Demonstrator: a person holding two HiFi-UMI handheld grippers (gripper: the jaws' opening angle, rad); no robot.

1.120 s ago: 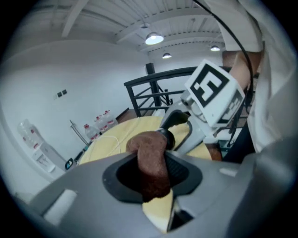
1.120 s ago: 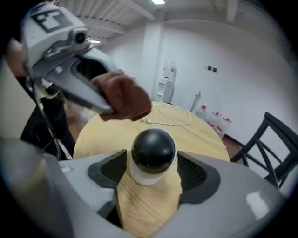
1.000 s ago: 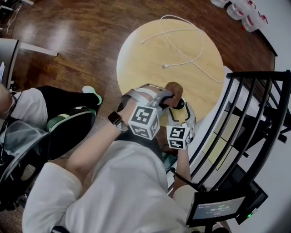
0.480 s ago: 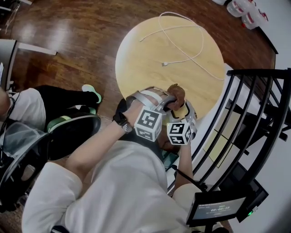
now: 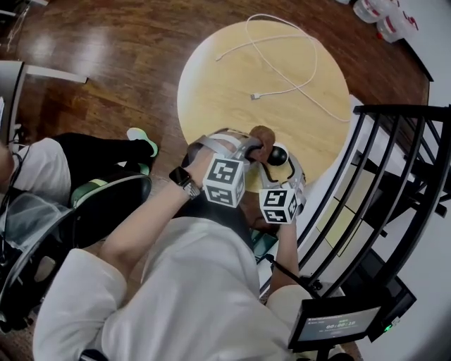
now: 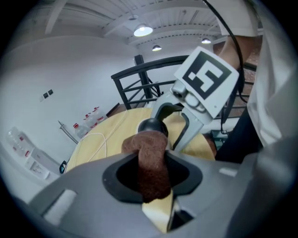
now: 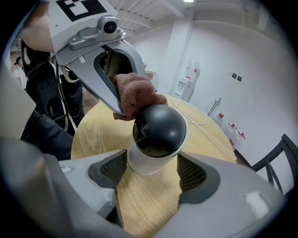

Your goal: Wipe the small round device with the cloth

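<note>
Left gripper [image 5: 254, 145] is clamped on the brown cloth [image 6: 151, 163]. A strip of it is pinched between the two jaws, and the rest bunches out in a lump past the tips. Right gripper [image 7: 156, 168] is closed on the small round device [image 7: 158, 132]. Both jaws press on the white lower body, and the glossy black dome sticks out beyond them.

The cloth lump touches the dome on its far upper side, as seen from the right gripper view. The left gripper's tips sit just beside the dome.

From the head view, both grippers are close together over the near edge of the round wooden table [image 5: 225, 84], with their marker cubes almost side by side. The device is at that near edge, on the side toward the railing (cannot tell whether it rests on the tabletop or is held just off it).

A white cable [image 5: 285, 60] lies in loose loops on the far half of the table, well apart from the grippers. One plug end sits near the table's middle.

A black railing [image 5: 394, 169] stands to the right of the table. The wood floor [image 5: 106, 49] is dark and shiny. Some white bottles [image 5: 377, 10] stand at the far right corner. There is a dark wristwatch [image 5: 180, 184] on the person's left wrist.
</note>
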